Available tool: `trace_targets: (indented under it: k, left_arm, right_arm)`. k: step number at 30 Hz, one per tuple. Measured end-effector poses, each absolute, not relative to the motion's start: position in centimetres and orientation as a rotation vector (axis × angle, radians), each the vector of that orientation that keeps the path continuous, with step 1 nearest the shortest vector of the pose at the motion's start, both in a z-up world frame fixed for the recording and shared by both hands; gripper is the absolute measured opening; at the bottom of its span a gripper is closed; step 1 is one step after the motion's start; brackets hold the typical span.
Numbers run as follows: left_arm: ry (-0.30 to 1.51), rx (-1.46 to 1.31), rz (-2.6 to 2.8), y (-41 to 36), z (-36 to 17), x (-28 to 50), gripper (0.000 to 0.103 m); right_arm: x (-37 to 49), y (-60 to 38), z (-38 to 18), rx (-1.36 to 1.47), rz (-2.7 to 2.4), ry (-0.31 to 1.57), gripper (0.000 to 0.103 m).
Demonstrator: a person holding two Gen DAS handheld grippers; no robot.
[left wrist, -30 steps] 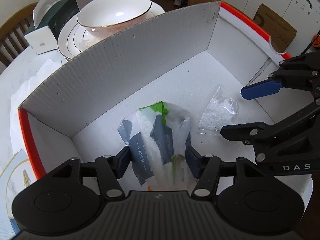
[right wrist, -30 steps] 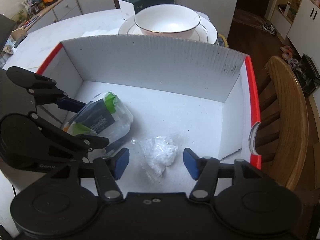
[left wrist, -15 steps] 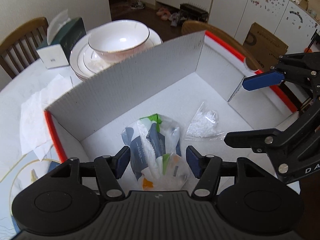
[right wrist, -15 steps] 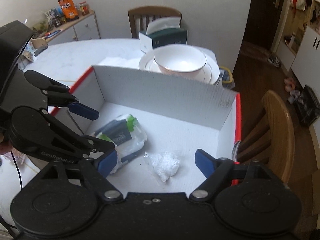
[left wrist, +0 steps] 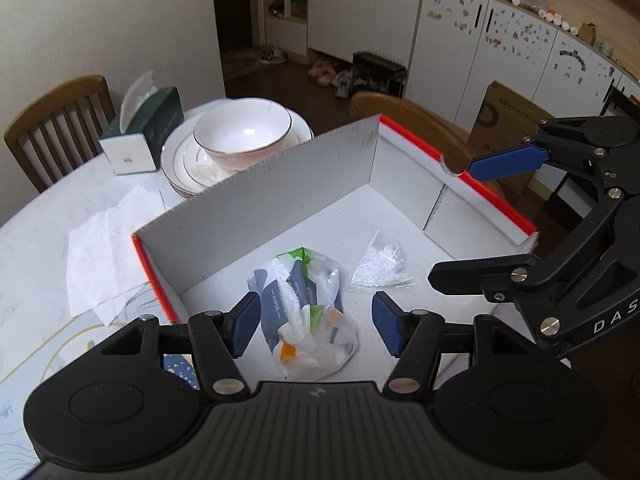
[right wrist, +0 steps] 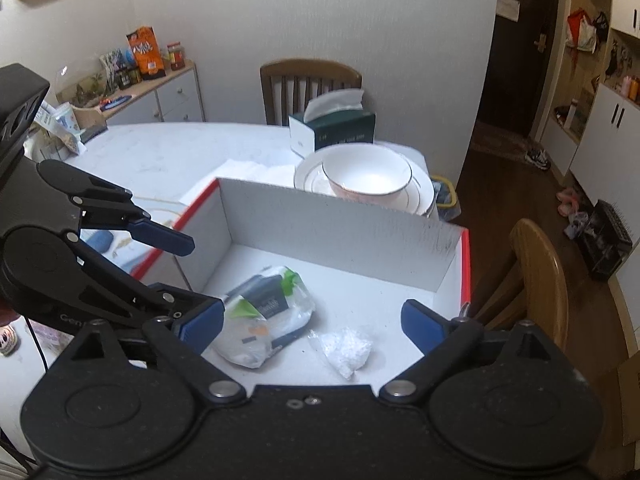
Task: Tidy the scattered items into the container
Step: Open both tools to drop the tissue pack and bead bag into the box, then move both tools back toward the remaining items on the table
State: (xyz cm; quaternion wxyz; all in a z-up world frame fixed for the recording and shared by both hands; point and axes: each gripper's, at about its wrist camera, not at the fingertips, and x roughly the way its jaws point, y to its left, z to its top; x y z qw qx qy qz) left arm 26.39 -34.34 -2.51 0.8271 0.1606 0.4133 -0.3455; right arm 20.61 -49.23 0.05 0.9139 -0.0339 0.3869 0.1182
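Note:
A white cardboard box with red rims (left wrist: 304, 188) (right wrist: 320, 220) stands on the table. Inside lie a clear bag with a dark paper pack and green bits (left wrist: 308, 304) (right wrist: 268, 312) and a small clear bag of white pellets (left wrist: 380, 264) (right wrist: 346, 346). My left gripper (left wrist: 316, 330) is open and empty, held above the big bag. My right gripper (right wrist: 312, 324) is open and empty, above both bags. Each gripper shows in the other's view, the right one (left wrist: 560, 220) at the box's right side and the left one (right wrist: 100, 260) at its left side.
A white bowl on stacked plates (left wrist: 240, 136) (right wrist: 366, 172) and a green tissue box (left wrist: 144, 128) (right wrist: 332, 128) stand behind the box. White paper towels (left wrist: 104, 248) lie on the table to the left. Wooden chairs (right wrist: 536, 280) (left wrist: 56, 124) surround the table.
Both grippers have risen up and back from the box, so it looks smaller. The right gripper's jaws have spread wider. Both bags lie still in the box.

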Motion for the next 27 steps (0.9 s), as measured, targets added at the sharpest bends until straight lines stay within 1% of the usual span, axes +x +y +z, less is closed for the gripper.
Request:
trace_targets:
  k: [1,3,13,15,19,21,25,27]
  left_arm:
    - [0.871,0.335,-0.734,-34.0,-2.3,26.2,0.06]
    - [0.858,0.319,-0.726,-33.4,-1.9,25.7,0.066]
    - [0.816,0.254,-0.707,-29.8,-0.7,23.8,0.068]
    - [0.806,0.246,-0.704,-28.9,-0.6,23.4,0.072]
    - [0.787,0.238,-0.698,-27.0,-0.5,22.4,0.074]
    - [0.788,0.228,-0.688,-25.9,-0.6,22.1,0.081]
    - [0.791,0.204,-0.67,-23.4,-0.8,21.5,0.083]
    - [0.788,0.191,-0.661,-21.9,-0.9,21.2,0.088]
  right_arm:
    - [20.3,-49.0,0.2,-0.071,0.238,0.788,0.096]
    - [19.7,-48.6,0.5,-0.076,0.227,0.771,0.096]
    - [17.2,-46.2,1.0,-0.046,0.176,0.735,0.096]
    - [16.8,-45.5,1.1,-0.043,0.169,0.73,0.096]
    - [16.2,-43.8,1.3,-0.036,0.156,0.716,0.096]
    - [15.9,-42.9,1.3,-0.032,0.152,0.712,0.096]
    - [15.5,-40.9,1.2,-0.023,0.148,0.713,0.096]
    - [15.3,-39.9,1.1,-0.015,0.153,0.716,0.096]
